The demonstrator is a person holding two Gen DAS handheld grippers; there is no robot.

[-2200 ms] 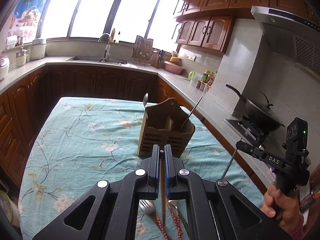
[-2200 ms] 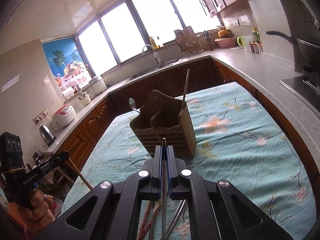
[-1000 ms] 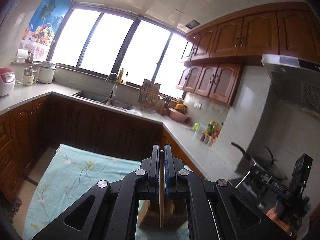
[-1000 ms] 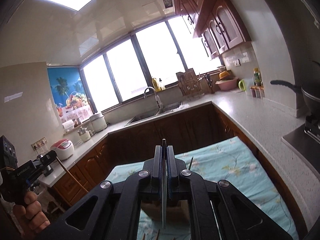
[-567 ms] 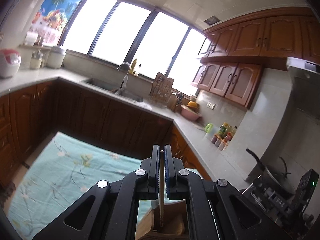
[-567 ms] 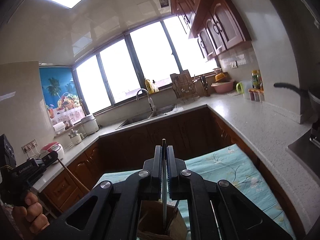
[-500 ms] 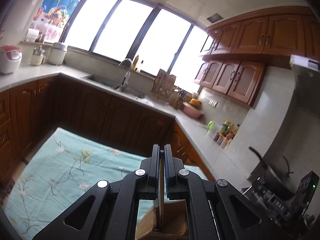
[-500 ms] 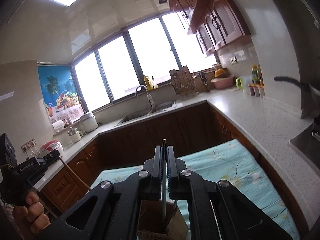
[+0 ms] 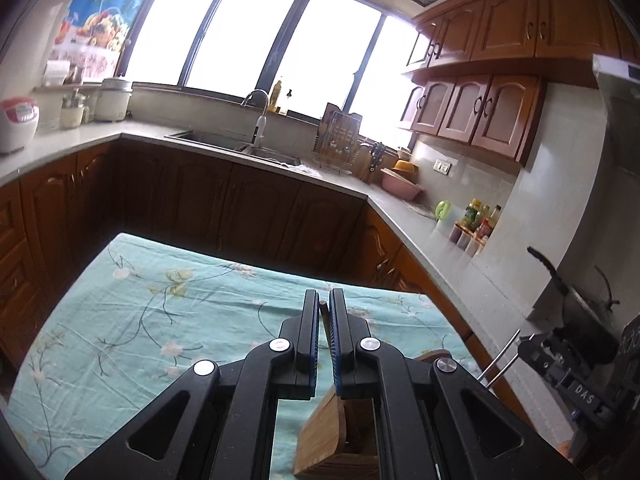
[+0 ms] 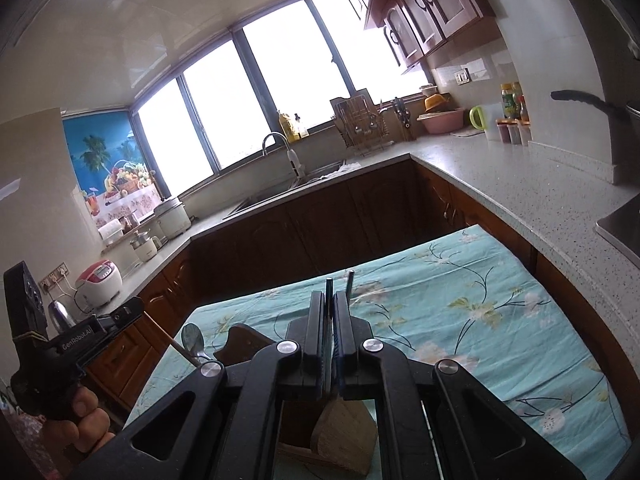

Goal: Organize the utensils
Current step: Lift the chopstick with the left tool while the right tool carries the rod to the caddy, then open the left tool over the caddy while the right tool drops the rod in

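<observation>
- Chopstick (image 9: 325,326) of wood stands loose between the slightly parted jaws of your left hand-held gripper (image 9: 324,320), leaning toward the right pad.
- Your right hand-held gripper (image 10: 329,312) is closed on a thin metal utensil (image 10: 329,292), held upright.
- Both are directly above the wooden utensil holder (image 10: 344,436), which stands on the counter (image 10: 460,320) with the floral cloth.
- A spoon (image 10: 192,340) sticks out of the holder's left side.

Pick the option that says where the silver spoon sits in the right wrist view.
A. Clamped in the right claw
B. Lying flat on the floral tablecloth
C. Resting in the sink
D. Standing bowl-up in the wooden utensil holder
D: the silver spoon pokes bowl-up beside the wooden utensil holder's dark back panel, left of the right claw, which grips a thin metal utensil instead.
</observation>
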